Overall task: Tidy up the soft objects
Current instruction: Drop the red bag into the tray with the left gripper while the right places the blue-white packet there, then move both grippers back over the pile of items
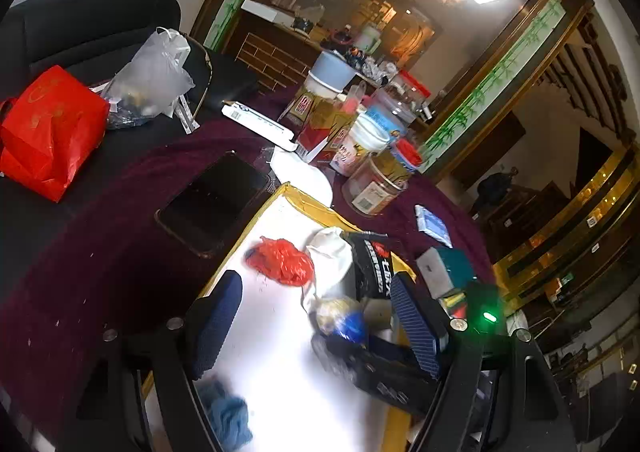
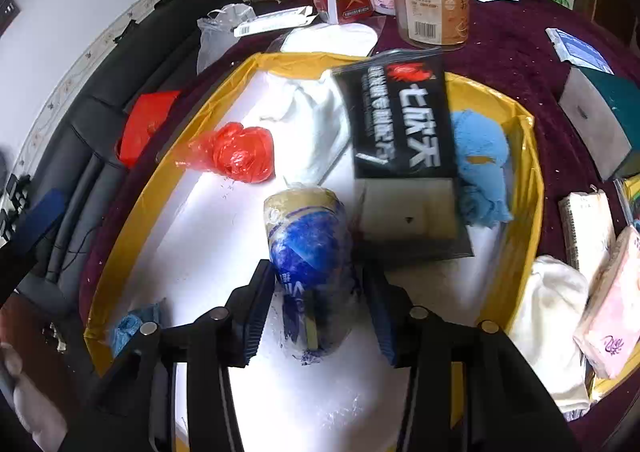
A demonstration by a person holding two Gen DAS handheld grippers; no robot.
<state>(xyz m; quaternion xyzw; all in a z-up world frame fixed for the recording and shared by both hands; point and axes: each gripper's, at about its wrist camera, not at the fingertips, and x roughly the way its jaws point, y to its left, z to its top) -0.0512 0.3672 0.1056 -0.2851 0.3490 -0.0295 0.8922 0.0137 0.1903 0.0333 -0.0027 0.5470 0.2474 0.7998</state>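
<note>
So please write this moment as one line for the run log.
right gripper: around blue-gold roll, over yellow-rimmed tray | left gripper: open, empty | in tray: red bag

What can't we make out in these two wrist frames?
- Right claw contact on the blue-and-gold wrapped roll: right wrist view, motion blur; grip unclear.
- Same roll in left wrist view: smeared, label unreadable.
- Blue cloth: black packet covers part.
- White cloth: frame edge crops it.
- Left claw: open, empty.
</note>
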